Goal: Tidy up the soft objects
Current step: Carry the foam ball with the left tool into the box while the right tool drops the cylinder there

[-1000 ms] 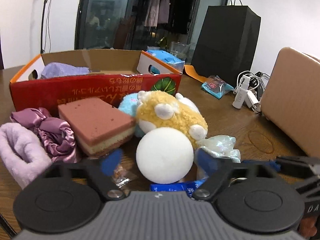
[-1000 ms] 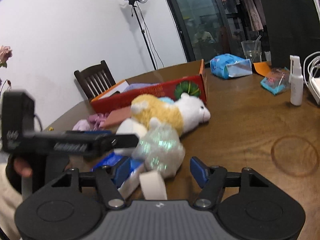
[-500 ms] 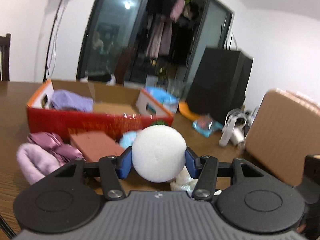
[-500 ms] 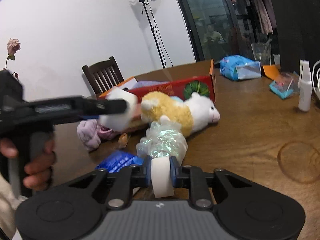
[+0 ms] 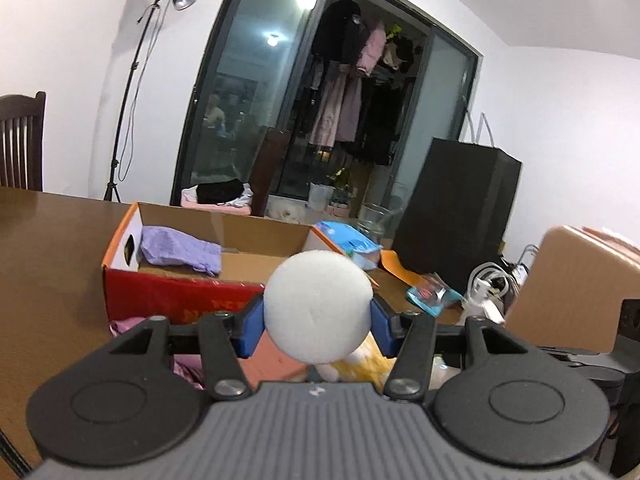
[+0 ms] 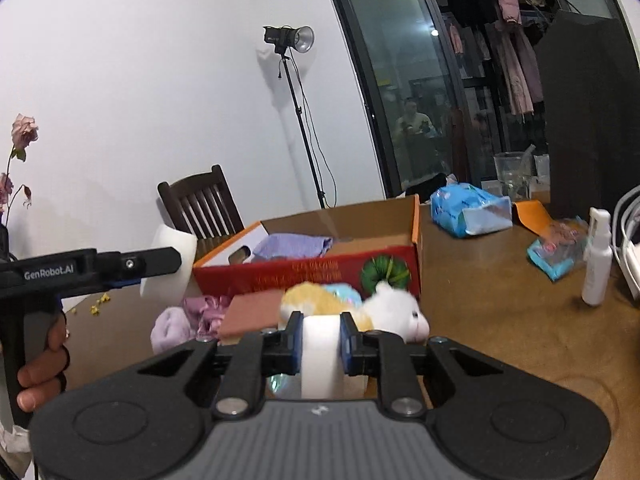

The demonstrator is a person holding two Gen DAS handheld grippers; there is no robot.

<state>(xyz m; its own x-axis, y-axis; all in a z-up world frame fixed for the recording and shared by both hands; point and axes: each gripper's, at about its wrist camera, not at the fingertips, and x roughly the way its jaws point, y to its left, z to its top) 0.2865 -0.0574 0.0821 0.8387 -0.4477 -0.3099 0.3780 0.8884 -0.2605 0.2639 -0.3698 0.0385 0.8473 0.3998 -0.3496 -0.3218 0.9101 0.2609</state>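
Observation:
My left gripper [image 5: 318, 322] is shut on a white foam ball [image 5: 318, 306] and holds it above the table, in front of the red cardboard box [image 5: 176, 300]. The ball also shows in the right wrist view [image 6: 170, 262], left of the box [image 6: 304, 272]. A purple cloth [image 5: 180, 250] lies in the box. My right gripper [image 6: 320, 340] is shut on a white sponge block [image 6: 322, 354], lifted above the yellow-and-white plush toy [image 6: 360, 306]. A brown sponge [image 6: 250, 314] and pink cloths [image 6: 188, 318] lie before the box.
A blue tissue pack [image 6: 470, 212], a white spray bottle [image 6: 596, 264], a small blue packet [image 6: 558, 250] and a clear cup [image 6: 512, 170] stand on the wooden table [image 6: 500, 320]. A black bag [image 5: 456, 216], cables [image 5: 490, 280] and a tan case [image 5: 576, 280] are to the right. A chair [image 6: 200, 204] stands behind.
My left gripper closed on the white ball and lifted it toward the box. My right gripper closed on the white sponge block and raised it off the table.

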